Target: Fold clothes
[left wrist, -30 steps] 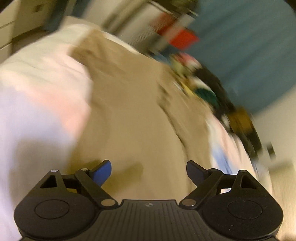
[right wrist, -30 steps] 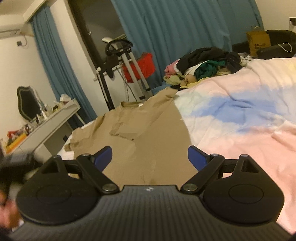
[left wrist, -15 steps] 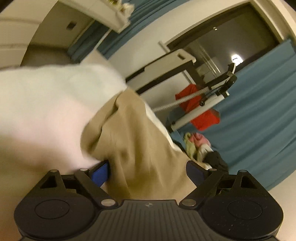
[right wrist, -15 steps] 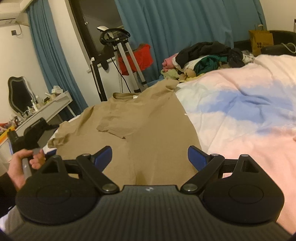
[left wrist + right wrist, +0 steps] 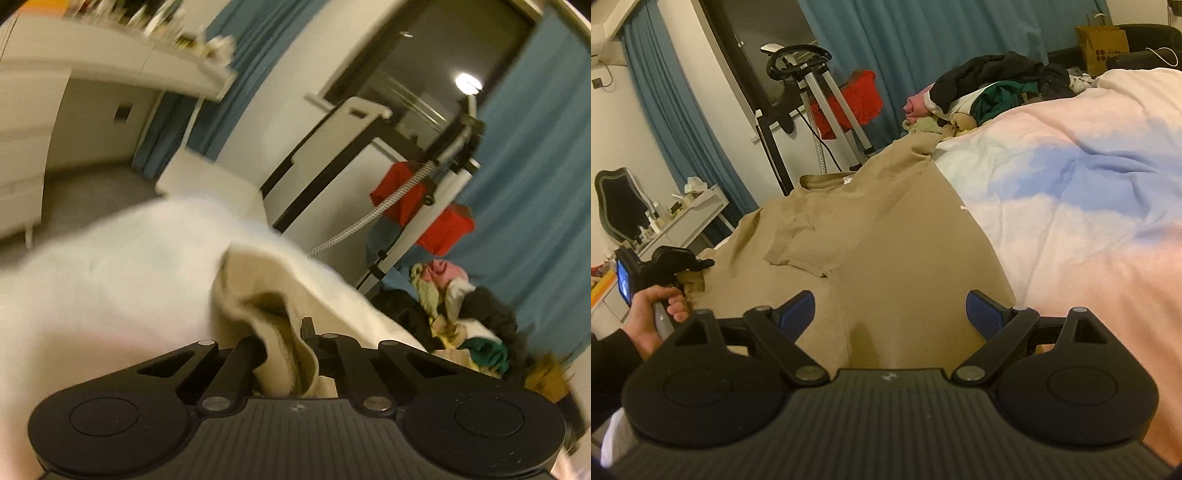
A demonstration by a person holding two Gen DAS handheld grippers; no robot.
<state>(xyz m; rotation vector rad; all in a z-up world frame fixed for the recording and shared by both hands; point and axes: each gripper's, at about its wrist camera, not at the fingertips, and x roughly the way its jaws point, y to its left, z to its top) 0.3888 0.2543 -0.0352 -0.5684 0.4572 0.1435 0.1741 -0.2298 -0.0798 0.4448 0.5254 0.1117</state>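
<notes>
The left claw [image 5: 295,354] was pressed together, pinching a bunched fold at the edge of the tan cotton T-shirt [image 5: 886,236]. The right claw [image 5: 890,314] stood spread above the shirt's near part with nothing between its blue pads [image 5: 798,308]. The shirt lay flat on the pale pink, white and blue bed cover [image 5: 1071,206], one sleeve folded inward. Beyond the shirt was a heap of mixed clothes [image 5: 993,88].
</notes>
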